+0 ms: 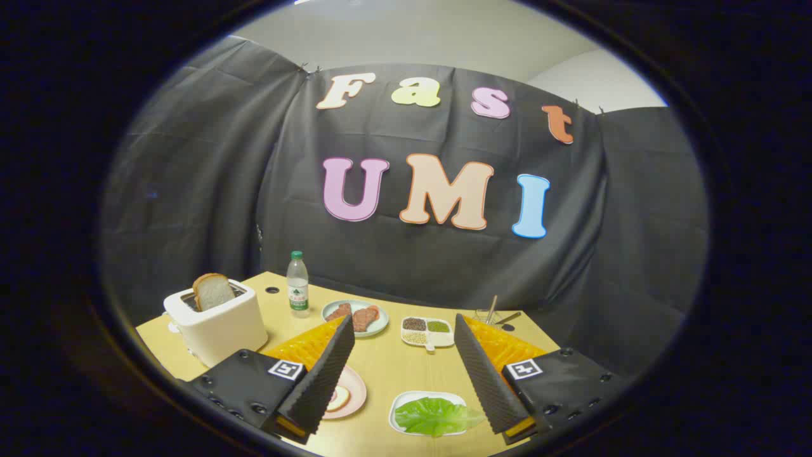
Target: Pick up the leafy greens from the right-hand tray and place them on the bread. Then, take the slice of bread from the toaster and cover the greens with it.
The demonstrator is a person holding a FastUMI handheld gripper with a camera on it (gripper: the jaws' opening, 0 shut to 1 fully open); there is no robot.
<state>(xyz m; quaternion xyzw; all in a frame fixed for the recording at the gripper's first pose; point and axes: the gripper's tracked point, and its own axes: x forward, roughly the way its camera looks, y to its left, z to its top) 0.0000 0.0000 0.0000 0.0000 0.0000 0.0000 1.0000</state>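
The gripper (pixel 402 330) hangs above the table (pixel 380 362) with fingers spread wide and empty, the leafy greens (pixel 436 416) on their white tray (pixel 406 401) near the front edge, and a bread slice (pixel 212 291) standing in the toaster (pixel 219 320) at the left corner.

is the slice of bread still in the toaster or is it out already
In. The slice of bread stands upright in the slot of the white toaster, its top half sticking out. The hand-held gripper is open, holding nothing.
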